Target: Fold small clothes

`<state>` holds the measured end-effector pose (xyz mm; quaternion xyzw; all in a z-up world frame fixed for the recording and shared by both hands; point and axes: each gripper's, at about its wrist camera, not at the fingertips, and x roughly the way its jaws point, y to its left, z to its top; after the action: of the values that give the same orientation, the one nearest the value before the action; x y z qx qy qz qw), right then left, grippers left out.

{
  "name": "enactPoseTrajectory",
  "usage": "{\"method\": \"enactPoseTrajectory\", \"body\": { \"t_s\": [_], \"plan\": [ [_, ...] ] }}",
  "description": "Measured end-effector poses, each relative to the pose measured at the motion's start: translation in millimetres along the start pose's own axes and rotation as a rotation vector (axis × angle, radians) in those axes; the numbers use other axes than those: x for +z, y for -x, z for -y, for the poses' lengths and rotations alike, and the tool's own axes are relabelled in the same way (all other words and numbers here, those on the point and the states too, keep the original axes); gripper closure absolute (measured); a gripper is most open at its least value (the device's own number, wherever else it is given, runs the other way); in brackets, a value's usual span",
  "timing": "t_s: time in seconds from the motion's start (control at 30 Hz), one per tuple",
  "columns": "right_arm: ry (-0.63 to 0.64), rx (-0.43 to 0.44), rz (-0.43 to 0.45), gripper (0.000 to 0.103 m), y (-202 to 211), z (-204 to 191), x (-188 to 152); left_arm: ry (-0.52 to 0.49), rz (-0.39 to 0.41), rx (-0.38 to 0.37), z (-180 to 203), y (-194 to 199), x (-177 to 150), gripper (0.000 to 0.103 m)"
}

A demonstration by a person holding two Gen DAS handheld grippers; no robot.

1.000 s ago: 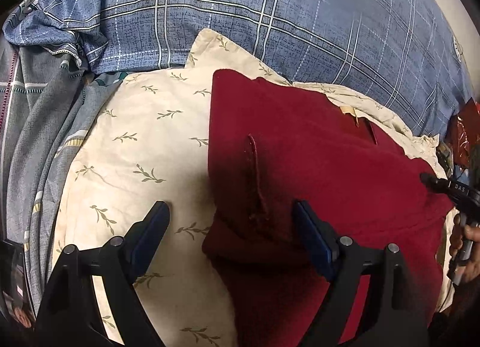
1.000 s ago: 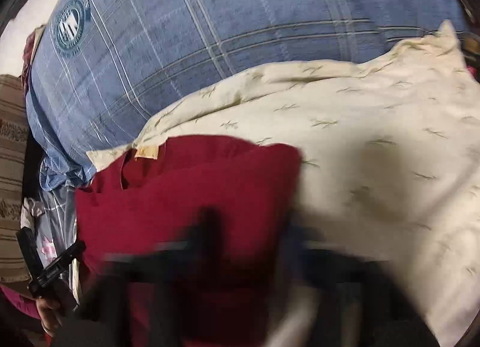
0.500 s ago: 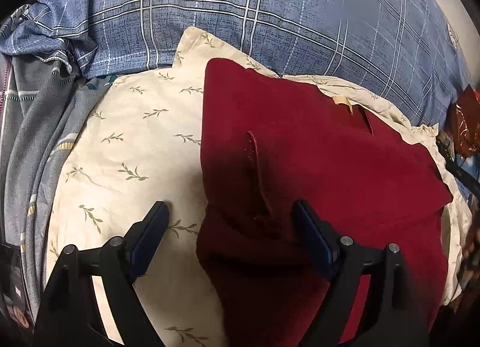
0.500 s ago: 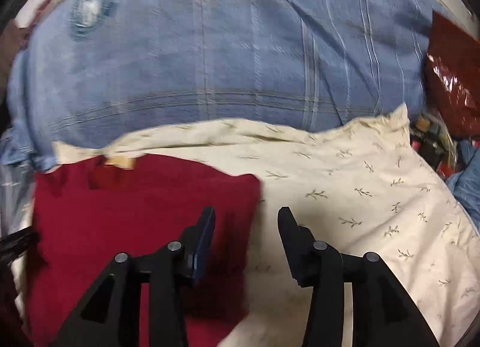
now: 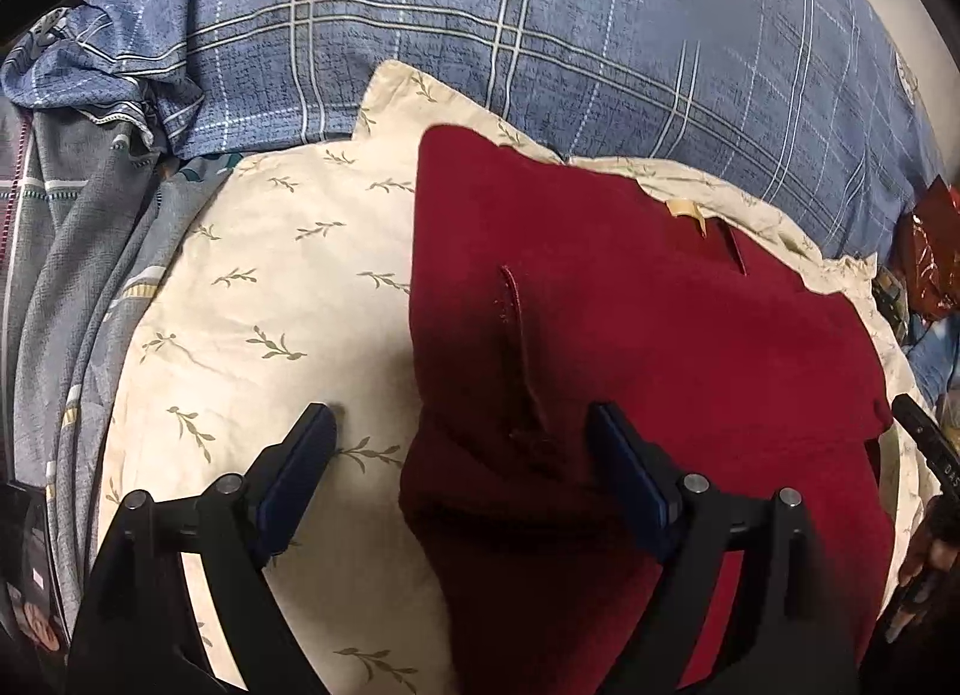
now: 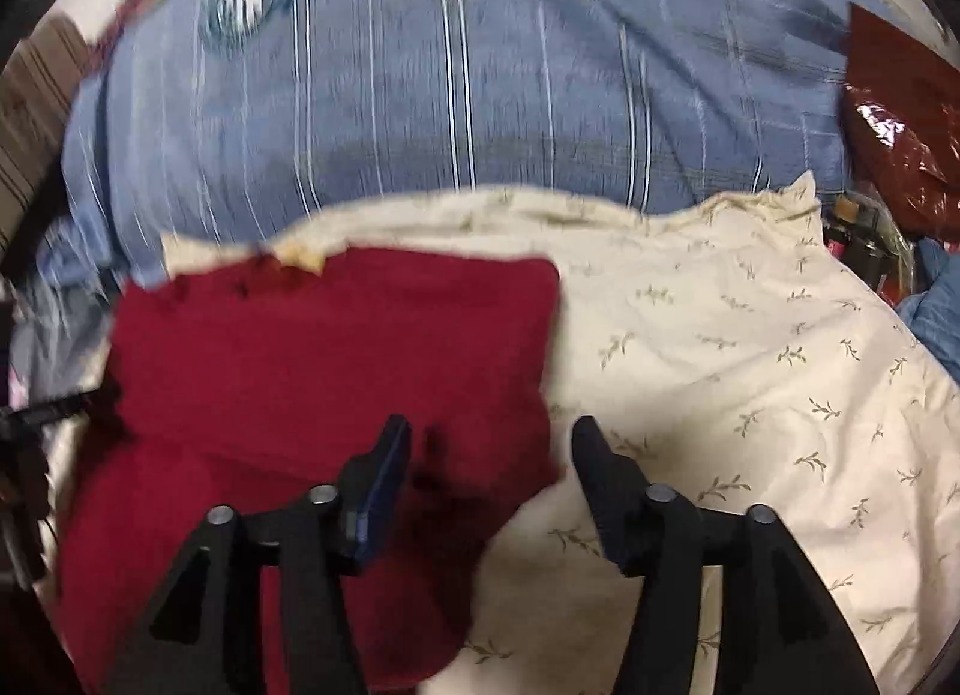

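Observation:
A dark red garment lies folded on a cream leaf-print pillow, a tan label at its far edge. My left gripper stands wide open just above it, with the garment's left edge and a raised seam between the fingers and nothing gripped. In the right wrist view the same red garment fills the lower left. My right gripper is opening over its right edge; its pads do not press the cloth. The right gripper's tip and a hand show at the left view's right rim.
A blue plaid duvet rises behind the pillow. Grey striped bedding bunches at the left. A shiny red packet and small clutter lie at the far right beside the cream pillow.
The right gripper was shut and blurred over the red garment; its jaws have since parted and it has swung right, bringing more cream pillow into view. The left gripper has held still.

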<state>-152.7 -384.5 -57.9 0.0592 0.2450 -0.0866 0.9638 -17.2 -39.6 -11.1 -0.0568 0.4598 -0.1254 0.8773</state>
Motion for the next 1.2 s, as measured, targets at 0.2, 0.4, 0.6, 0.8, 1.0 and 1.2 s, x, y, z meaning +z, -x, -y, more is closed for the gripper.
{"method": "enactPoseTrajectory", "body": {
  "t_s": [0.2, 0.4, 0.6, 0.8, 1.0, 1.2],
  "plan": [
    [0.012, -0.032, 0.025, 0.039, -16, 4, 2, 0.008, 0.021, 0.000, -5, 4, 0, 0.016],
    [-0.027, -0.091, -0.071, 0.040, -39, 19, -3, 0.002, 0.009, 0.007, -7, -3, -2, 0.016],
    [-0.017, -0.085, 0.021, 0.038, -20, 12, 11, 0.020, 0.029, -0.007, -10, 2, 1, 0.016],
    [0.089, 0.040, -0.032, 0.039, -40, -28, 58, 0.013, 0.063, -0.022, -7, 3, 5, 0.016],
    [0.272, -0.014, -0.225, 0.072, -119, -78, 67, 0.010, 0.024, 0.011, -8, -12, 6, 0.016],
    [0.170, -0.053, -0.188, 0.073, -126, -60, 71, 0.001, 0.018, 0.008, -8, -13, 7, 0.016]
  ]
}}
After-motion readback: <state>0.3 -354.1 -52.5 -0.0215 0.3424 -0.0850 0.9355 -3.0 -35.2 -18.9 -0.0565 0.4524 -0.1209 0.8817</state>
